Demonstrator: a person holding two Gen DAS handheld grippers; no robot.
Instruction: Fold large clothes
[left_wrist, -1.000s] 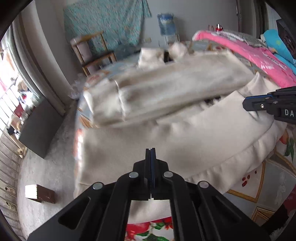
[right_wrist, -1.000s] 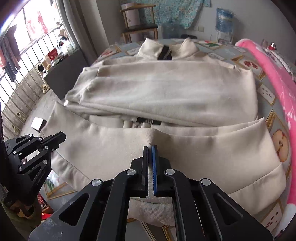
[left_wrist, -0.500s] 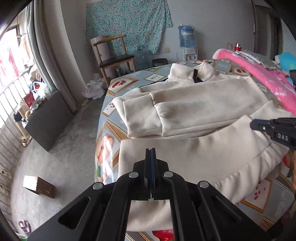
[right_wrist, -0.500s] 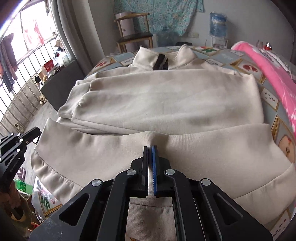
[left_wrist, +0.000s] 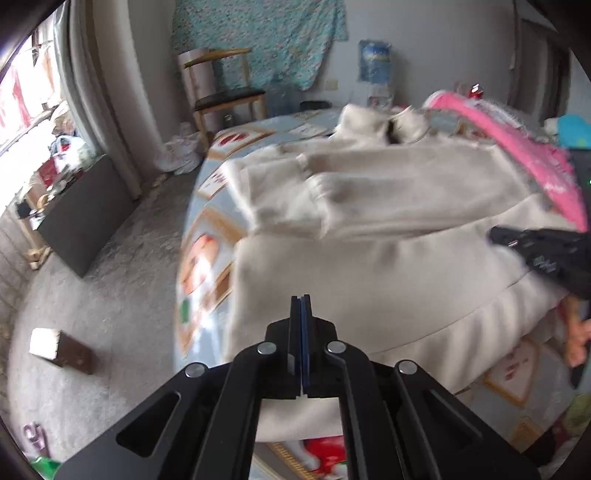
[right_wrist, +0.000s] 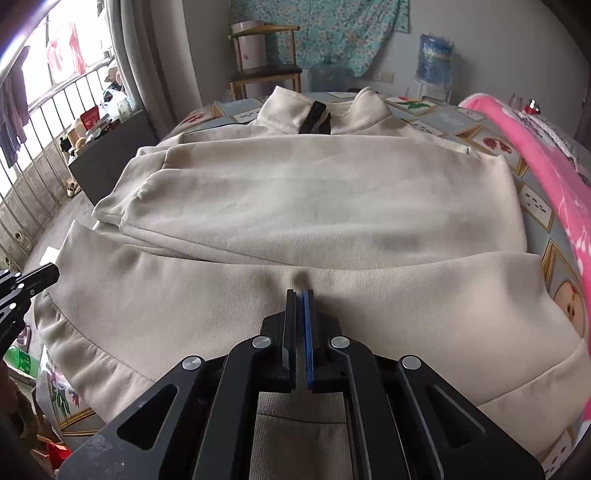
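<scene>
Left wrist view: the left gripper (left_wrist: 301, 299) sits at lower centre with its jaws pressed together on the near edge of the cream sweatshirt (left_wrist: 388, 280), which fills the middle and right of the frame on the patterned bed cover (left_wrist: 207, 266). The hem half is lifted and doubled toward the sleeves, which lie folded in across the body. The picture is smeared. The pinch looks shallow (only a thin bite of cloth), so a quick pull could let the edge slip out and the fold drop unevenly. The right gripper (left_wrist: 517, 240) comes in from the right edge; white lettering on its side is too blurred to read here.

Right wrist view: the right gripper (right_wrist: 300, 295) at lower centre has its jaws nipping a small ridge of the sweatshirt (right_wrist: 317, 206), with cloth showing between the blades. If the two hands travel at different rates, the folded edge would likely land skewed or drag the tucked sleeves (right_wrist: 155, 192) out of place. The collar and dark zip (right_wrist: 314, 118) sit at upper centre. The water bottle (right_wrist: 434, 62) at upper right carries a label, but it is illegible.
</scene>
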